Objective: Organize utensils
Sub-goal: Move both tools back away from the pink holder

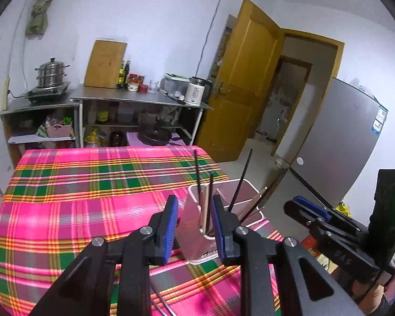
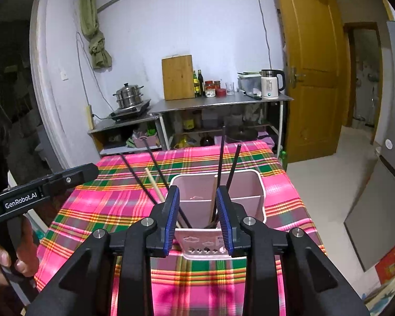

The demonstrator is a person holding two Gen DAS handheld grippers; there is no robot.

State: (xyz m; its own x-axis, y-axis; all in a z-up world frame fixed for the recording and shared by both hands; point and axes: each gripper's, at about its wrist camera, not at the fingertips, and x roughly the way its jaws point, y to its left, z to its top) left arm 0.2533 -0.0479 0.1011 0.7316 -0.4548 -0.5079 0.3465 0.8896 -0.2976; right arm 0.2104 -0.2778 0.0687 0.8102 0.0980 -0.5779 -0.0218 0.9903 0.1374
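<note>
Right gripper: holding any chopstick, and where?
Nothing held. The right gripper is open before the pink holder; the left gripper is open too.

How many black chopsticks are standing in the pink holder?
4. In the pink holder, two black chopsticks lean left and two stand near upright. The right claw may hide others.

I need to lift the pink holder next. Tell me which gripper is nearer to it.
Hard to separate. The left gripper and right gripper both sit open, close in front of the pink utensil holder, jaws framing it, neither gripping it.
</note>
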